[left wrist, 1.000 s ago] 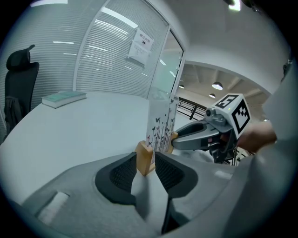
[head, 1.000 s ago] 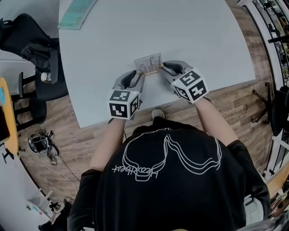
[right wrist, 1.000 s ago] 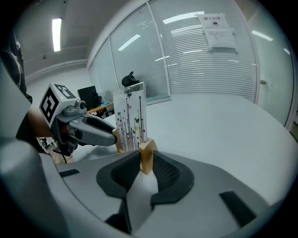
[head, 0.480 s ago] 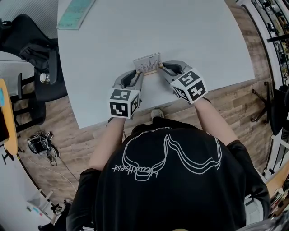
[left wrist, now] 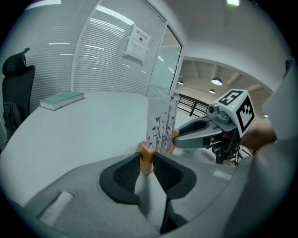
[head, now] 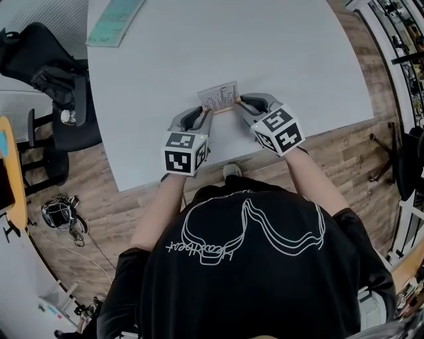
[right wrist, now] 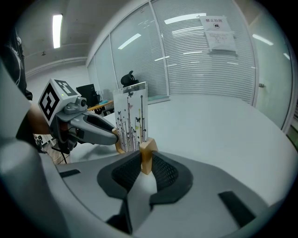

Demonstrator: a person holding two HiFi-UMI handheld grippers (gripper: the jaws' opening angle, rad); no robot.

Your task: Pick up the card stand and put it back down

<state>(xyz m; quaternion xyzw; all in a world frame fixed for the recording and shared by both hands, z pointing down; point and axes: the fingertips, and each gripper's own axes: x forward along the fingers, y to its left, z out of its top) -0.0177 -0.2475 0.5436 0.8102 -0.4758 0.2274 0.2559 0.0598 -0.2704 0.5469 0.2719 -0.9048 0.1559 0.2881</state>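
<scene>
The card stand is a small wooden base holding an upright white card printed with black stems and butterflies. It stands near the front edge of the white table. My left gripper is shut on the base's left end, with both pads pressed against the wood. My right gripper is shut on the right end in the same way. In the left gripper view the card rises just past the jaws, with the right gripper beyond it. In the right gripper view the card stands ahead of the left gripper.
A pale green book lies at the table's far left corner. A black office chair stands left of the table on the wooden floor. The table's front edge runs just behind both grippers, close to the person's body.
Both grippers stay at the two ends of the stand. The whole view shifts down slightly, and the stand shows no clear movement on the table.
</scene>
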